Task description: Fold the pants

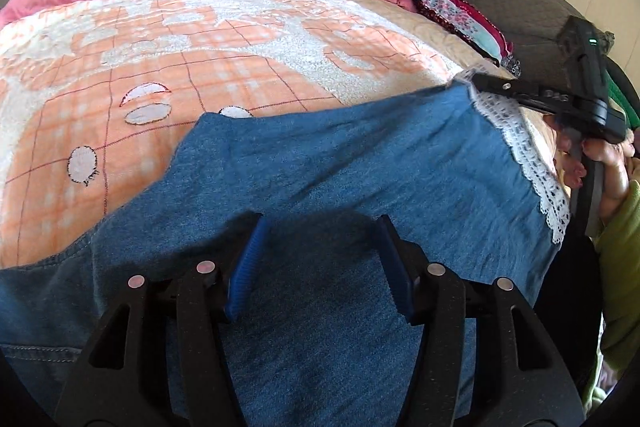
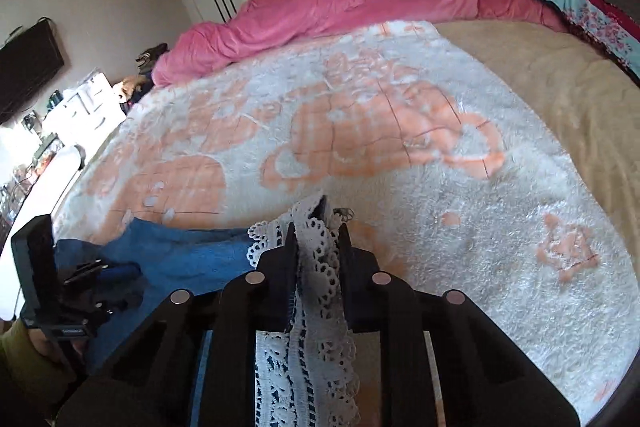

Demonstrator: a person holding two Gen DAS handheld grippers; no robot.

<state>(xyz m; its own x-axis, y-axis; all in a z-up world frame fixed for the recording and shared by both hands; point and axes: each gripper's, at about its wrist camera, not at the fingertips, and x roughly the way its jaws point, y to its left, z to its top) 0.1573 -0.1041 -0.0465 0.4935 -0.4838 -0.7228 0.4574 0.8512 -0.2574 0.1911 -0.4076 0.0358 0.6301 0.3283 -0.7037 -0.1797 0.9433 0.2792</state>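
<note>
Lace hem (image 2: 316, 267) of the pants (image 1: 340, 167) is pinched in the right tongs (image 2: 318, 227). Left tongs (image 1: 320, 259) are spread above the denim, nothing gripped. Fold is judged barely started; pants are spread along the bed's (image 1: 200, 39) near edge.

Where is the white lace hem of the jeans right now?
The lace hem is pinched in the right hand-held gripper, low centre in the right wrist view, over the peach-and-white blanket, right of the jeans.

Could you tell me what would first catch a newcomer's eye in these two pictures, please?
The blue denim pants fill the foreground, spread on the orange-and-white blanket. Their white lace hem is pinched in the right gripper. A pink duvet lies bunched along the bed's far edge.
</note>
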